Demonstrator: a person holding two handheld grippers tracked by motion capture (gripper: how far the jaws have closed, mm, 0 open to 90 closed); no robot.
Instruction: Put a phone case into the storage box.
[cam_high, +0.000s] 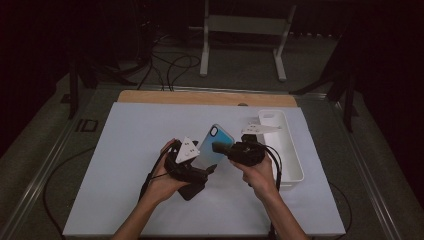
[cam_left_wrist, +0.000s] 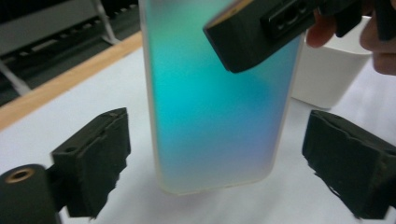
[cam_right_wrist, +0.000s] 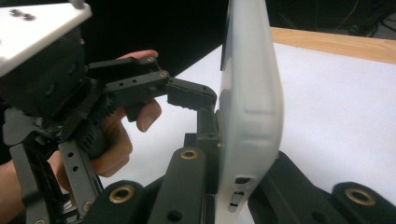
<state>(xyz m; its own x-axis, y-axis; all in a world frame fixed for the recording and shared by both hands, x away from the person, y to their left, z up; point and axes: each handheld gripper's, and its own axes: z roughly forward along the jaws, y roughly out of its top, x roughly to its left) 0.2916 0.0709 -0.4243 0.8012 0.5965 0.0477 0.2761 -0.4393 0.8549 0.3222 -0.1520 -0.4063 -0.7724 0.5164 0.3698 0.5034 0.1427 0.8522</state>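
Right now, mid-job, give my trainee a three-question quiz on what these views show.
1. True or false: the right claw is shut on the phone case.
2. How do the left claw's jaws stand? A) clamped on the case B) apart, one either side of the case, neither pad pressing it C) shut on nothing
3. What stands on the table to the right of the hands, past the case?

Key:
1. True; in the right gripper view its jaws pinch the case's edge.
2. B.
3. A long white tray.
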